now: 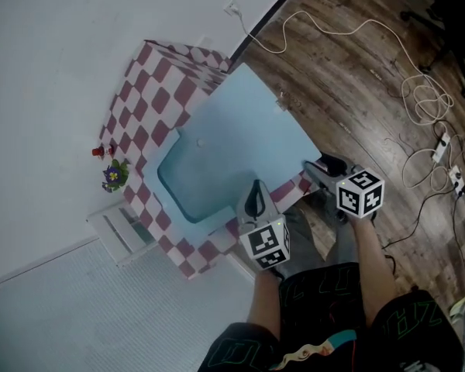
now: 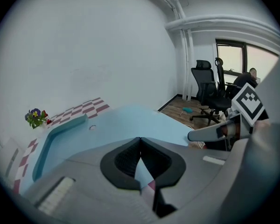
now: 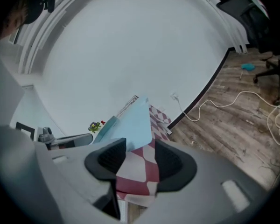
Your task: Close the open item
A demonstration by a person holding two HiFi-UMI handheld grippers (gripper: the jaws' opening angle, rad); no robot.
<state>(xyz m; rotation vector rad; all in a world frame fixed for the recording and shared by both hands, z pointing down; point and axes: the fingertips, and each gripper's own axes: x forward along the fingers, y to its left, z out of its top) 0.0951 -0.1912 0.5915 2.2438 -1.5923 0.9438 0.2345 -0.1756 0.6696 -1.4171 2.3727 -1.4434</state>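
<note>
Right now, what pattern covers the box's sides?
Red-and-white checks on the box, clearest in the head view.

Flowers (image 1: 115, 175) and a small red item (image 1: 98, 152) sit at the white wall (image 1: 62, 45), with a white slatted rack (image 1: 121, 231) just beside them. On the wood floor (image 1: 349, 99), a white cable (image 1: 349, 33) runs from the wall socket (image 1: 232, 8) and loops near the power strip (image 1: 440, 149). A teal object (image 2: 188, 110) lies near black office chairs (image 2: 206, 94) by the window (image 2: 231, 59).

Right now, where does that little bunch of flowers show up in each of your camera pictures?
Head view: flowers left of centre, beside the checkered box.
Left gripper view: flowers at far left, midway down.
Right gripper view: flowers small, just left of centre.
Shared landmark: the light-blue lid, right of the flowers in all three.
</note>
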